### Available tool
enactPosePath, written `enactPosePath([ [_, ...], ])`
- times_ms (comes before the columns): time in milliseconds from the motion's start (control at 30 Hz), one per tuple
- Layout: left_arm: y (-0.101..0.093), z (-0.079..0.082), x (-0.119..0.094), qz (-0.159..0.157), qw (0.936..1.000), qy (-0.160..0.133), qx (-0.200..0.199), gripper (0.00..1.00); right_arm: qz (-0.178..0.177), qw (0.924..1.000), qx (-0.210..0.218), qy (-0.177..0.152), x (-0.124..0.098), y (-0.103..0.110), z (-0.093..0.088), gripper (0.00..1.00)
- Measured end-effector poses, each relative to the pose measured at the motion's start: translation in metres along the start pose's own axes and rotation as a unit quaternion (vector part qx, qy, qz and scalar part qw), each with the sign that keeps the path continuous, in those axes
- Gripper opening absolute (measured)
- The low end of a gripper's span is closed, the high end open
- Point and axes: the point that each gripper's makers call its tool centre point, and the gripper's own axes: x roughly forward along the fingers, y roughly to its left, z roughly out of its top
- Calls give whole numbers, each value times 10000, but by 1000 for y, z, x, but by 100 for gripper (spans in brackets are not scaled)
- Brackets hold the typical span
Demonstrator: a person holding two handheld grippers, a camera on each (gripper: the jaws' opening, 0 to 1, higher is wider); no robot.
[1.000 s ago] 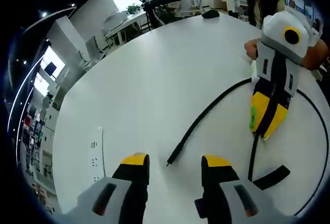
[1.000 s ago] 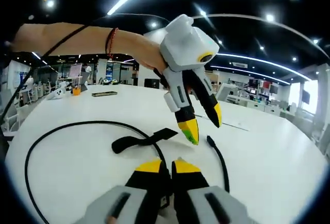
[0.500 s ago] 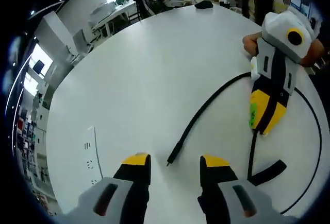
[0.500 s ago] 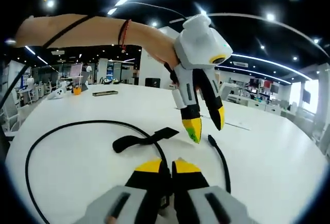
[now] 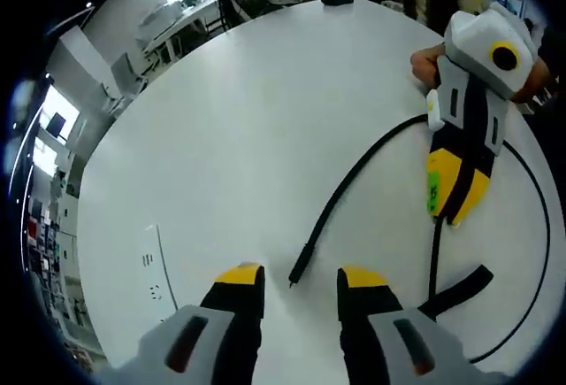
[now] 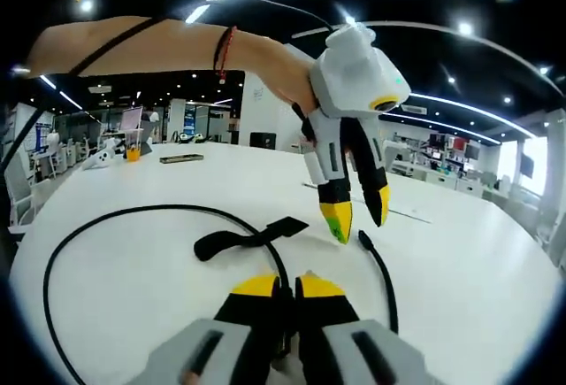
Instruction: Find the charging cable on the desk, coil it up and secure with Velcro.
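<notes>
1. Moving a bit, the left gripper (image 6: pixel 360 219) now hangs closer above the plug end, jaws wide apart.
2. The long thin black charging cable (image 5: pixel 340 199) curls on the round white table (image 5: pixel 239 119), its flat Velcro strap (image 6: pixel 248 237) lying ahead.
3. The right gripper (image 6: pixel 285 286) pinches the cable tight.

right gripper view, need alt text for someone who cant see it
The right gripper has its jaws shut on a black charging cable looping across a white round table. Above the cable's free plug end hovers the left gripper, jaws open, beside a black Velcro strap.
</notes>
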Motion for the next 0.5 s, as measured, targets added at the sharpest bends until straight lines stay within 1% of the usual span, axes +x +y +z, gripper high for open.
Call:
enactPosePath([
  [233, -1, 6, 4, -60, 10000, -13, 4, 27, 20, 10000, -4, 21, 0, 2, -1, 9],
  [500, -3, 3, 5, -123, 9999, 108, 9, 27, 32, 10000, 11, 33, -1, 3, -1, 9],
])
